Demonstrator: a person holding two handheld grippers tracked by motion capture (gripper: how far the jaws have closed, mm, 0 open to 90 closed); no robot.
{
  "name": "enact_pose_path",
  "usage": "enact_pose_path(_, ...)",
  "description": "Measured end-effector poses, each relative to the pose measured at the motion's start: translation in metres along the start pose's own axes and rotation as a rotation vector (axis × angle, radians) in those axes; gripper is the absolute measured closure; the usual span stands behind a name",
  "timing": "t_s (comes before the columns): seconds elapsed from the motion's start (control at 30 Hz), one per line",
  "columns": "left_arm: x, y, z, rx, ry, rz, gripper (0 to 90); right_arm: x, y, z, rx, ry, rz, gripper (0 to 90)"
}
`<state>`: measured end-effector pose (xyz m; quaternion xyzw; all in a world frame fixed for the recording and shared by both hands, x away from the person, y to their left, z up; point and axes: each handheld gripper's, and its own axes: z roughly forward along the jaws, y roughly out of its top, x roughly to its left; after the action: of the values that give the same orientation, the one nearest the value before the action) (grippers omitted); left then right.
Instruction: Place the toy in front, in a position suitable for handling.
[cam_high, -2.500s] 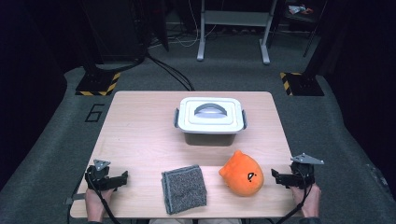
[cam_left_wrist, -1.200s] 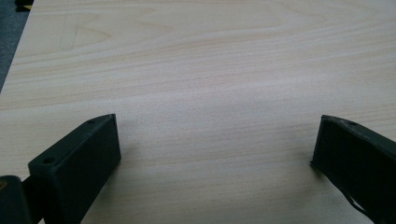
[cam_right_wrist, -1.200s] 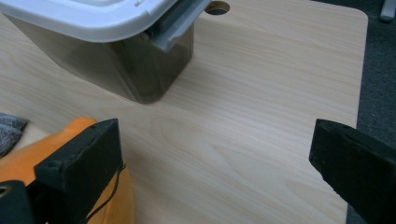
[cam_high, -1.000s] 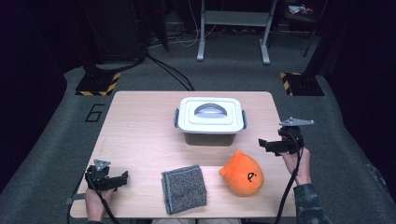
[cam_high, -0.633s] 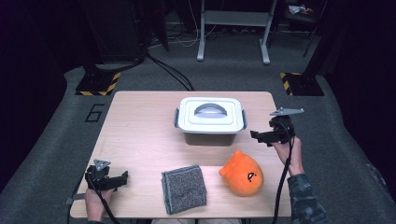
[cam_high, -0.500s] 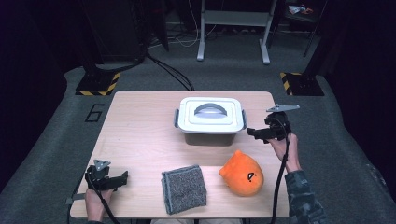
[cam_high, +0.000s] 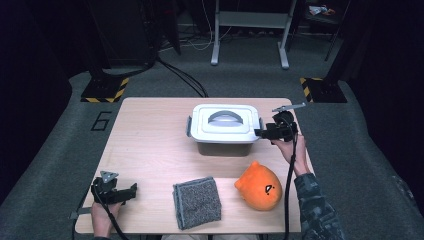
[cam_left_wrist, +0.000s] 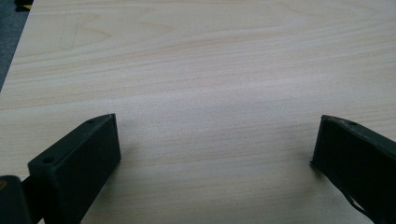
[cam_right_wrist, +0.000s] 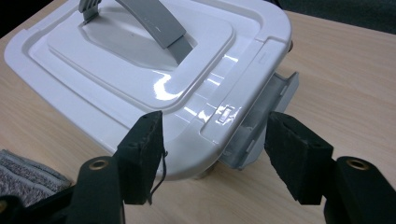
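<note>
A white lidded box (cam_high: 225, 125) with a grey handle stands at the middle back of the table. My right gripper (cam_high: 261, 132) is at its right end. In the right gripper view the jaws (cam_right_wrist: 217, 149) straddle the lid's corner (cam_right_wrist: 205, 126) and the grey side latch (cam_right_wrist: 268, 116). They have just been closing, and a gap still shows on each side of the lid edge and latch between them. My left gripper (cam_high: 132, 190) rests at the front left of the table, open, with bare wood between its jaws (cam_left_wrist: 215, 140).
A folded grey cloth (cam_high: 196, 201) lies at the front middle, with its edge (cam_right_wrist: 23, 172) also in the right gripper view. An orange plush toy (cam_high: 260, 186) sits to its right, below my right forearm. The wooden table (cam_high: 150, 145) has bare room on its left half.
My right gripper has moved from the table's right edge leftward and away from me to the box's right end. The left gripper has stayed put.
</note>
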<state>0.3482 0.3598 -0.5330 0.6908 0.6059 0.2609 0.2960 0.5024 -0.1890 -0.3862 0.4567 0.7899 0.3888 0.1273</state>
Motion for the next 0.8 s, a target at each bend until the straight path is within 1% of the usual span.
enact_pose_path(0.1,0.000,0.000,0.000,0.001,0.001,0.001,0.2,0.000,0.001,0.004,0.013,0.005,0.028,40.6)
enact_pose_path(0.17,0.000,0.000,0.000,0.000,0.000,0.001,0.2,0.000,0.002,0.007,0.016,0.011,0.018,41.5)
enact_pose_path(0.23,0.000,0.000,0.000,0.000,0.000,0.000,0.2,0.002,0.003,0.009,0.039,0.007,0.036,43.4)
enact_pose_path(0.3,0.000,0.000,0.000,0.000,0.000,0.000,0.2,0.002,0.003,0.012,0.032,0.002,0.028,45.4)
enact_pose_path(0.37,0.000,0.000,0.000,0.000,0.000,0.000,0.2,0.002,0.004,0.014,0.046,0.004,0.031,47.7)
enact_pose_path(0.43,0.000,0.000,0.000,0.001,0.001,0.002,0.2,0.003,0.004,0.017,0.043,0.003,0.030,48.6)
enact_pose_path(0.5,0.000,0.000,0.000,0.000,0.001,0.001,0.2,0.004,0.005,0.018,0.051,-0.010,0.033,50.1)
enact_pose_path(0.53,0.000,0.000,0.000,0.001,0.000,0.001,0.2,0.004,0.005,0.018,0.052,-0.014,0.043,50.7)
enact_pose_path(0.57,0.000,0.000,0.000,0.001,0.001,0.001,0.2,0.004,0.005,0.019,0.043,-0.017,0.048,51.2)
enact_pose_path(0.73,0.000,0.000,0.000,0.000,0.000,0.001,0.2,0.007,0.007,0.020,0.043,-0.035,0.043,53.4)
enact_pose_path(0.77,0.000,0.000,0.000,0.001,0.001,0.001,0.2,0.008,0.007,0.020,0.045,-0.038,0.053,53.6)
enact_pose_path(0.8,0.000,0.000,0.000,0.000,0.000,0.000,0.2,0.008,0.008,0.021,0.041,-0.038,0.033,53.7)
